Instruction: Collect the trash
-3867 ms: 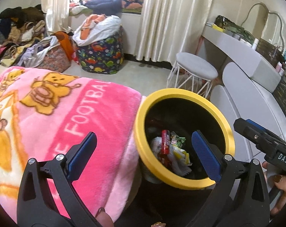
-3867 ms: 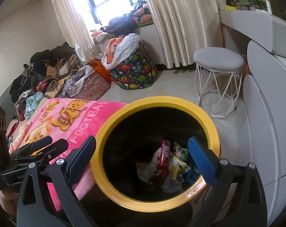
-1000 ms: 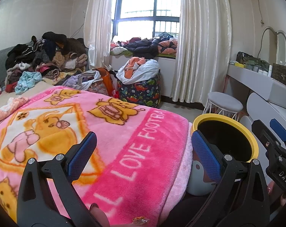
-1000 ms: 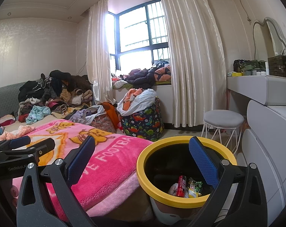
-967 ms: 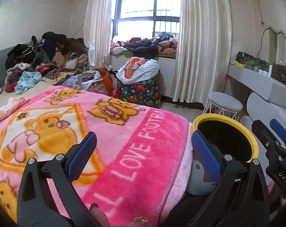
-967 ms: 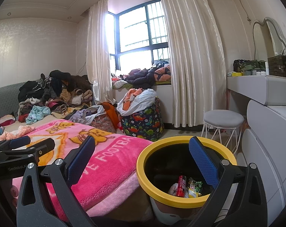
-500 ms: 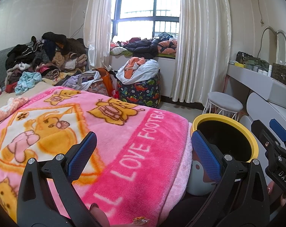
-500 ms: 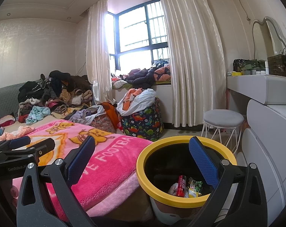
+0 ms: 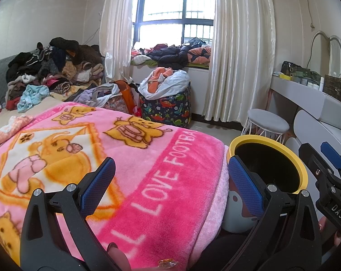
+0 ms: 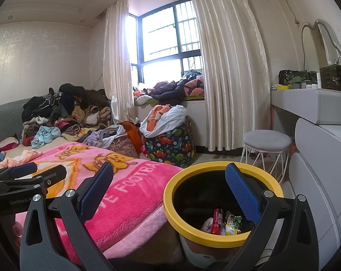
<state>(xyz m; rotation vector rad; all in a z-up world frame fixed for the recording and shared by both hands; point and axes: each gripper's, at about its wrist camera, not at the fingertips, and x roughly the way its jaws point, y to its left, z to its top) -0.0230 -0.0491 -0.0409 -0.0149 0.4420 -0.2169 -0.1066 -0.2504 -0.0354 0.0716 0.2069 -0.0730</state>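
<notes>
Now both grippers, left (image 9: 170, 185) and right (image 10: 169, 188), hang empty with jaws apart. The trash (image 10: 221, 223) lies in the bin (image 10: 170, 205) beside the blanket (image 9: 147, 169). Possibly a wrapper (image 9: 167, 263) remains at the blanket's near edge; drop low to pinch it. Clothes (image 10: 64, 113) crowd the room.

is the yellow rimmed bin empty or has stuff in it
Not empty: wrappers and a red tube lie at the bottom of the bin.
</notes>
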